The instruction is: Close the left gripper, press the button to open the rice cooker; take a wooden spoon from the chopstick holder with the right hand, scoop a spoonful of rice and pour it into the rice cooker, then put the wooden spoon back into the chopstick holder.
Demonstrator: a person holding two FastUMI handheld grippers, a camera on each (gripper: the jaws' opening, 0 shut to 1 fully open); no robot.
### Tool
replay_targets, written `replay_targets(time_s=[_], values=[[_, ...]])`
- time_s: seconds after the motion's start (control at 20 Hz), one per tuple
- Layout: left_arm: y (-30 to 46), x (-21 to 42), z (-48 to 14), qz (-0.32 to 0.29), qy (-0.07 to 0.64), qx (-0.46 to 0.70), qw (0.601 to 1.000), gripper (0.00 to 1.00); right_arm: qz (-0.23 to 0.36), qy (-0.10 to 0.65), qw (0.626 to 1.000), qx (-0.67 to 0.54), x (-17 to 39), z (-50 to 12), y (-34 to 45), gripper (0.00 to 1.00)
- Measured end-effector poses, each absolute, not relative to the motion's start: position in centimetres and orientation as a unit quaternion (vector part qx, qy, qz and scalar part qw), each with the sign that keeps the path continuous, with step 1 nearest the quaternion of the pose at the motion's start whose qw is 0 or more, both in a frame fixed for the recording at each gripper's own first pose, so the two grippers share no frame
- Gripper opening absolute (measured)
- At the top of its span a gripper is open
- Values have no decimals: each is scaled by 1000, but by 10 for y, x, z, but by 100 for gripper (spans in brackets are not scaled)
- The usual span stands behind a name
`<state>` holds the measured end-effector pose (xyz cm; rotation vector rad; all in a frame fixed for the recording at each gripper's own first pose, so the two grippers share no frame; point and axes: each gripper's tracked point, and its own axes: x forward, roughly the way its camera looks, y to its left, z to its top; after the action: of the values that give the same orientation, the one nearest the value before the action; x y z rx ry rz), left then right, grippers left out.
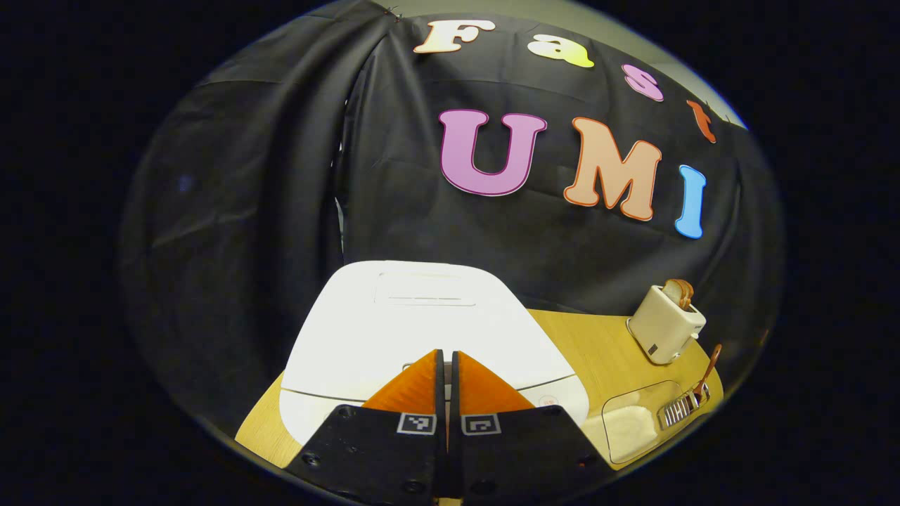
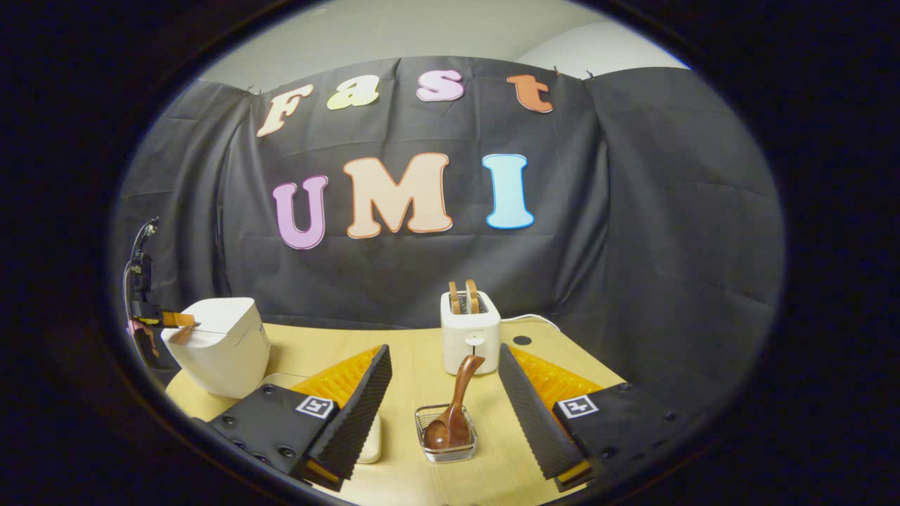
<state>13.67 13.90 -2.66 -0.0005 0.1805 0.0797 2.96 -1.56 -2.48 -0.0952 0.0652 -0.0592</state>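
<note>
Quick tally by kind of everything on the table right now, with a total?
Rice cooker: 1
Toaster: 1
Wooden spoon: 1
Chopstick holder: 1
Clear container of rice: 1
Total: 5

Left gripper [image 1: 447, 365], right gripper [image 2: 444, 393]: orange fingers, black ribbed pads, black bases with square markers, screws.

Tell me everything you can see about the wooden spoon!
The wooden spoon is dark brown and glossy, with a rounded bowl and a curved handle. It stands bowl-down in a small wire holder on the table, its handle leaning up to the right. Nothing grips it; the right tool is open, its fingers on either side of it.
</note>
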Motion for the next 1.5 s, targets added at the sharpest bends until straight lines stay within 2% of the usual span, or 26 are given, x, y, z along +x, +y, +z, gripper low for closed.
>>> replay_targets(time_s=[0.15,0.4,0.9,1.25,1.3,1.35,1.5], values=[[134,137,14,47,29,34,998,0,-32,31,998,-44,27,-25,-19,100],[123,131,63,45,-17,45,998,0,-30,29,998,-38,26,-27,-22,100],[110,77,64,57,-34,-42,997,0,-34,35,998,-28,33,-39,-41,100],[118,37,50,80,-34,-43,995,1,-11,68,997,-26,59,-73,-50,99],[119,32,45,83,-28,-40,995,4,-6,75,997,-24,64,-81,-51,99],[119,26,40,84,-23,-34,996,15,-1,83,996,-22,70,-87,-51,98],[119,13,27,95,-6,-6,995,58,16,106,994,-17,88,-107,-49,96]])
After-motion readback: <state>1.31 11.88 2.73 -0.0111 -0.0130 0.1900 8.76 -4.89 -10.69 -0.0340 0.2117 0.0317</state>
